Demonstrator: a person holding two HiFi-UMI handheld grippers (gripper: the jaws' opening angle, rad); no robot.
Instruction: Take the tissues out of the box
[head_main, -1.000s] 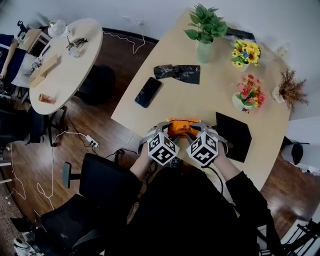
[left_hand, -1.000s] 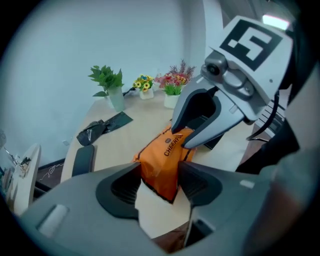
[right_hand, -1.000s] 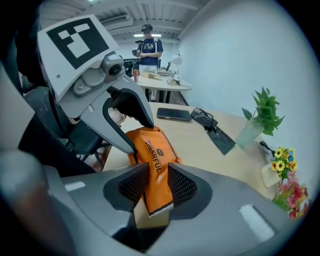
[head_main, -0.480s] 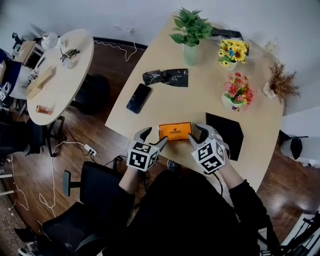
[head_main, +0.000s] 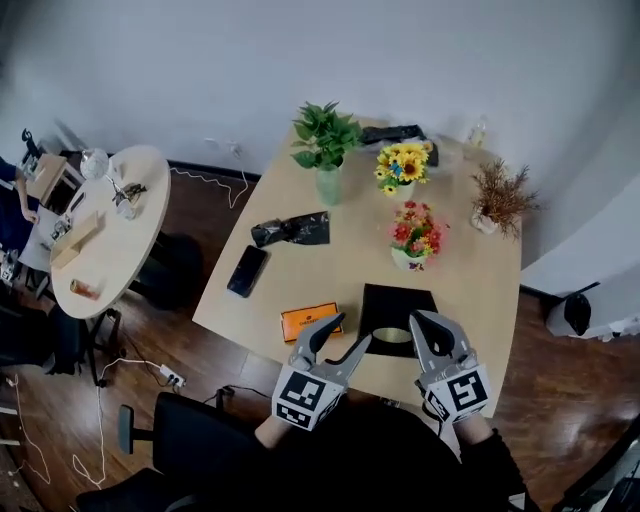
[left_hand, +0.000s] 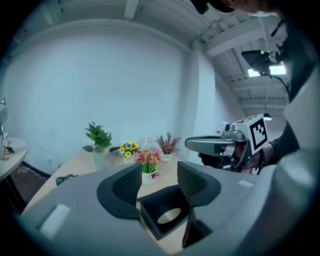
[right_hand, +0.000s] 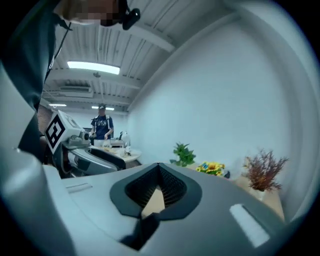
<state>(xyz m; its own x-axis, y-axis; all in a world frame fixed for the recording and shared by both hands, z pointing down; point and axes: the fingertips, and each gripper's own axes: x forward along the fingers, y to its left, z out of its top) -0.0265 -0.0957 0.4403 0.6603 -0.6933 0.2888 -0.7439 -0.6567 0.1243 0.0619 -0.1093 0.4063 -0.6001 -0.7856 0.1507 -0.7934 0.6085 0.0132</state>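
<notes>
Tissue pack (head_main: 310, 322) outside, beside black box (head_main: 395, 303)

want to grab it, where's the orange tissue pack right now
In the head view the orange tissue pack lies flat near the table's front edge, left of the black box, with the phone beyond it to the left.

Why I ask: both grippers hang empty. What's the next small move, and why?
Probably lower both to rest: the orange tissue pack lies beside the black box, the left gripper, jaws just closing, holds nothing, and the right gripper is shut.
</notes>
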